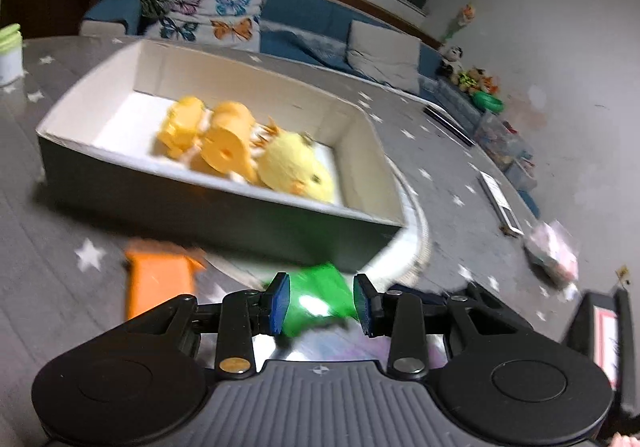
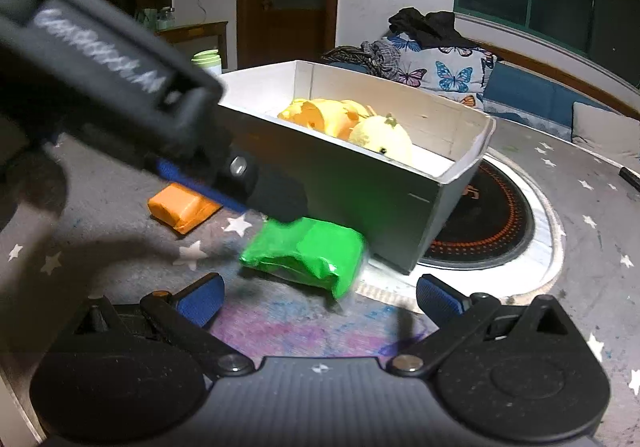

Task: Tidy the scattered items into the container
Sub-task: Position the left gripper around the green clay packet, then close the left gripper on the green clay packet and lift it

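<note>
A green packet [image 1: 316, 287] sits between the blue pads of my left gripper [image 1: 321, 303], which is shut on it just in front of the box. In the right wrist view, the left gripper [image 2: 256, 191] reaches in from the upper left onto the green packet [image 2: 304, 251]. My right gripper [image 2: 320, 297] stands open behind the packet with nothing between its fingers. The box [image 1: 200, 199], grey outside and white inside, holds a yellow plush chick [image 1: 296, 167] and orange toys [image 1: 224, 143]. An orange packet [image 1: 160, 287] lies on the star-patterned tablecloth left of the green one.
The box [image 2: 360, 187] rests partly on a round black plate with a white rim [image 2: 500, 223]. A green-lidded jar [image 1: 10, 55] stands at the far left. A remote [image 1: 500, 203] and a plastic bag [image 1: 554, 251] lie to the right. A sofa with a butterfly cushion [image 2: 452, 75] is behind the table.
</note>
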A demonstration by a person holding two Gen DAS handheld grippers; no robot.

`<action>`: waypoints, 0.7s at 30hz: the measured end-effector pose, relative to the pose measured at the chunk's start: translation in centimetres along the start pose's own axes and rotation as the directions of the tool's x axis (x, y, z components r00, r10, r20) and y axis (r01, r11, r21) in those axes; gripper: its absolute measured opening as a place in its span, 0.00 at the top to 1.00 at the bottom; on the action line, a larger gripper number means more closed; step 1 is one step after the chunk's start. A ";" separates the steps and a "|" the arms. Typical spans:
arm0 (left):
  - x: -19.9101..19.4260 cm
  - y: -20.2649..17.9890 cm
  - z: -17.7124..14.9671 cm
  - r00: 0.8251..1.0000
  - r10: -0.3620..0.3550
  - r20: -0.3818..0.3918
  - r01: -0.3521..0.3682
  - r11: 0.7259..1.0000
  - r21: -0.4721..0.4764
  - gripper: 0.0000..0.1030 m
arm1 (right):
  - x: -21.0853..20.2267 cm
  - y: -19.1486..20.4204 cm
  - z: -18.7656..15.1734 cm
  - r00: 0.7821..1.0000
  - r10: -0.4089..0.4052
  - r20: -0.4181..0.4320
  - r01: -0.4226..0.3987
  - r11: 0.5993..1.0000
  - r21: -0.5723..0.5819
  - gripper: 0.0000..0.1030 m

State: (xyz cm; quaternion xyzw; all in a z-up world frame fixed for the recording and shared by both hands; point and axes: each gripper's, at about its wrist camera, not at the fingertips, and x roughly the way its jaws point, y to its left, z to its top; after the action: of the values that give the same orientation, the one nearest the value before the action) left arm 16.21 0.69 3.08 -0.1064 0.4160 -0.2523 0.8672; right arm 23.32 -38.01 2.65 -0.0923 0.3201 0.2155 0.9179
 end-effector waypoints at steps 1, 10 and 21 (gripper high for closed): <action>0.2 0.5 0.3 1.000 0.004 0.001 -0.004 1.000 -0.010 0.63 | 0.2 0.1 0.0 1.000 0.003 -0.002 -0.003 1.000 0.003 0.00; 2.6 2.8 1.1 0.996 -0.082 -0.028 0.079 0.993 -0.093 0.63 | 1.4 1.2 0.5 1.000 -0.007 -0.019 0.007 1.000 0.023 0.01; 2.4 2.4 -0.9 0.988 -0.120 -0.096 0.106 0.985 -0.134 0.64 | 1.1 0.7 0.3 1.000 0.004 -0.022 -0.004 1.000 0.031 0.06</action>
State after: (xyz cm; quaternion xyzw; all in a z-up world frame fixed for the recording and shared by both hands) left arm 17.62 1.47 0.02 -0.1725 0.4690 -0.2789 0.8201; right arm 23.97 -36.95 2.18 -0.0798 0.3335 0.2113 0.9153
